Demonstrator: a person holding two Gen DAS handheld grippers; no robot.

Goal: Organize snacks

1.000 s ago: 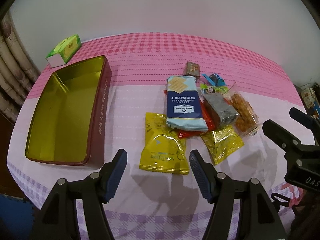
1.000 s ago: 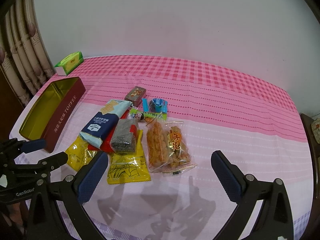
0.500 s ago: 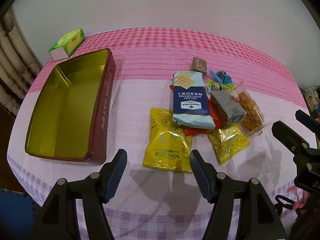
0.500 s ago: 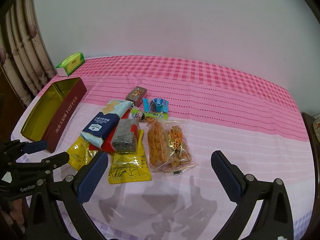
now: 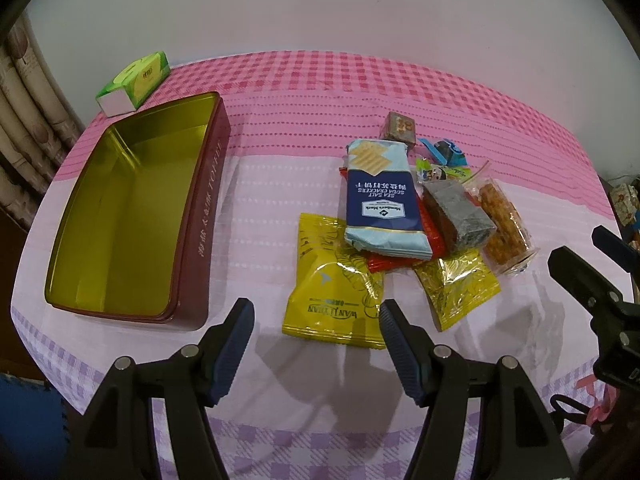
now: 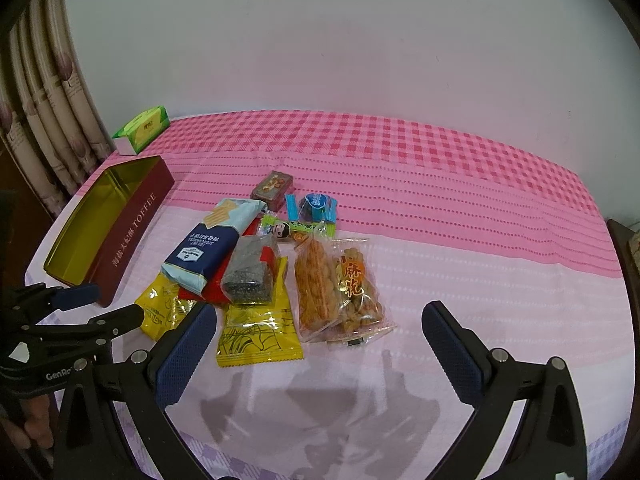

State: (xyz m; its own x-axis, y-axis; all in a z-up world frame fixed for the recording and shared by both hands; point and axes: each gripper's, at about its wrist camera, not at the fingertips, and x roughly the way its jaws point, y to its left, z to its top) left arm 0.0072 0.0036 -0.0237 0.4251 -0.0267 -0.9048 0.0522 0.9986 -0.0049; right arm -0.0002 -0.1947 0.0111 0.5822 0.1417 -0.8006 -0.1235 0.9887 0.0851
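Left tongs: our left tongs hover over the near edge of the worktop, jaws spread wide with nothing between them.
Right tongs: our right tongs hang wide apart as well, empty, above bare pink cloth near the front edge.
Tin: the open toffee tin, gold inside and maroon outside, lies ahead and to the left of our left tongs, its near corner just beside the left finger; nothing lies in it.
Snack pile: ahead of our left tongs and slightly right, well apart from the tin.
Yellow pouch: a large yellow pouch lies nearest, just ahead of the left tongs' right finger.
Cracker pack: a blue sea-salt cracker pack overlaps the yellow pouch's far edge and a red wrapper beneath it.
Grey block: a dark grey wrapped bar rests on the red wrapper and on a smaller yellow sachet.
Clear bag: a clear bag of fried orange snacks sits directly ahead between our right tongs' fingers.
Small sweets: a brown packet, a blue candy and a green cartoon stick lie at the pile's far side.
Background: a green tissue box stands beyond the tin, near the wall.
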